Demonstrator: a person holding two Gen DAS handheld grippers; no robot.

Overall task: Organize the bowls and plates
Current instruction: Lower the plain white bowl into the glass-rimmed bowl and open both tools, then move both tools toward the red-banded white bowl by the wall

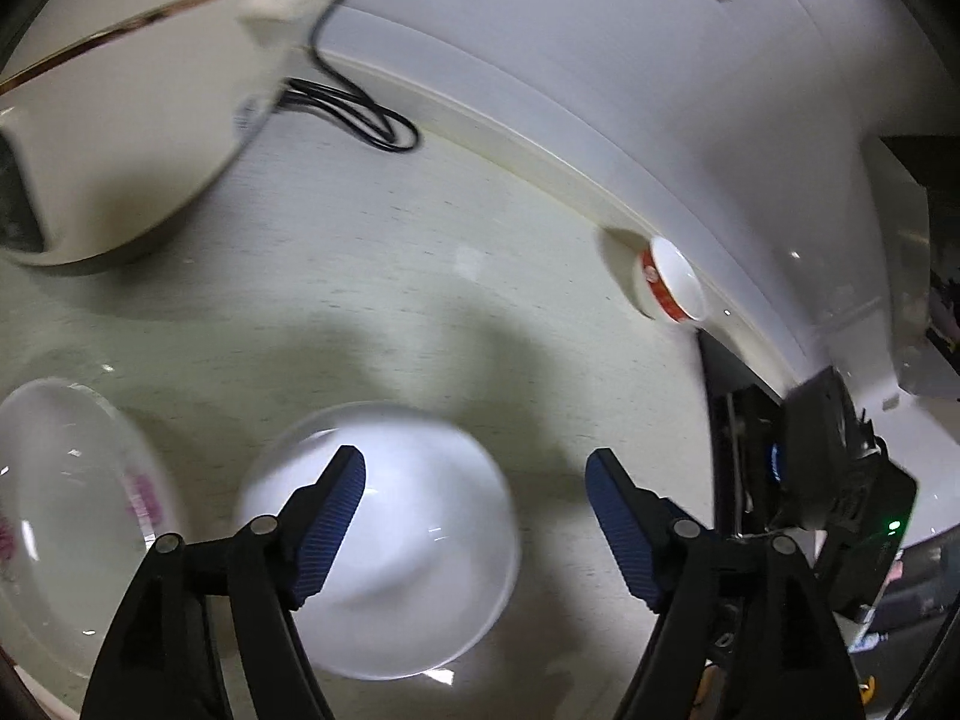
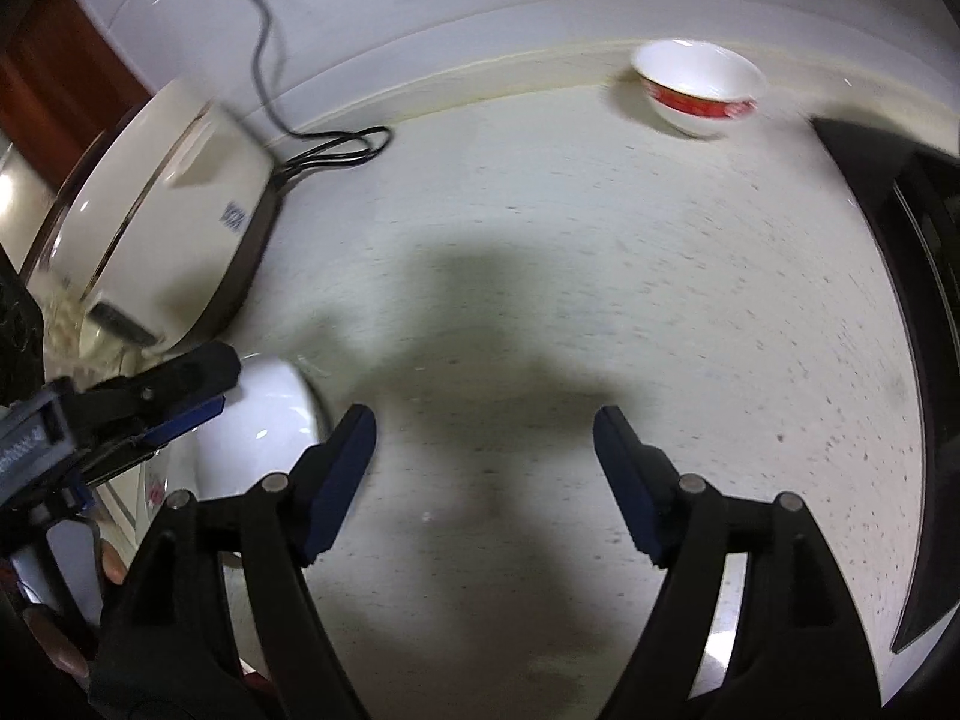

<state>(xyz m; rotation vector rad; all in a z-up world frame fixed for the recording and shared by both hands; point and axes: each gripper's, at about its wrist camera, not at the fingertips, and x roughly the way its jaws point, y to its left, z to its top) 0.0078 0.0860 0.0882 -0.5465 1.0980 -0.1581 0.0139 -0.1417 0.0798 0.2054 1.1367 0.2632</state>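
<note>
A plain white bowl sits on the pale counter, just below my open left gripper; the left finger overlaps its rim. A white plate with pink flowers lies to its left. A small white bowl with a red band stands against the back wall; it also shows in the right wrist view. My right gripper is open and empty over bare counter. In that view the white bowl is at the left with the left gripper over it.
A white rice cooker with a black cord stands at the back left. A black stove borders the counter on the right. The pale counter lies between them.
</note>
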